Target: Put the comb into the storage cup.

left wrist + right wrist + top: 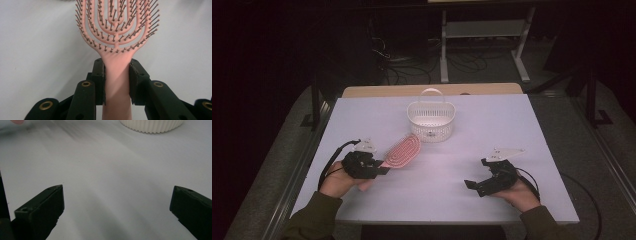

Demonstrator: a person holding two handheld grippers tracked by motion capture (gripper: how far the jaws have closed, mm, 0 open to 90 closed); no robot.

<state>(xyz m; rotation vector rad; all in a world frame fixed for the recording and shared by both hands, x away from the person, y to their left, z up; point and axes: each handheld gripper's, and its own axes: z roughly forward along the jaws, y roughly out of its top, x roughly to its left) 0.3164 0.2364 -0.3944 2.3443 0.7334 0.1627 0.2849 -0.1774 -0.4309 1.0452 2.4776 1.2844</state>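
Note:
A pink vented hairbrush with dark bristle tips is held by its handle in my left gripper, at the table's left. Seen from the left gripper view, the brush points away with its bristles facing the camera, and both pads press on the handle's sides. My left gripper is shut on it. A white slatted basket with a hoop handle stands just beyond the brush head. My right gripper rests at the table's right, jaws wide apart with nothing between them. Its gap frames bare table.
The white table top has free room in the middle and at the right. The basket's ribbed base lies at the top of the right gripper view. Behind the table are a wooden edge, cables and a white frame.

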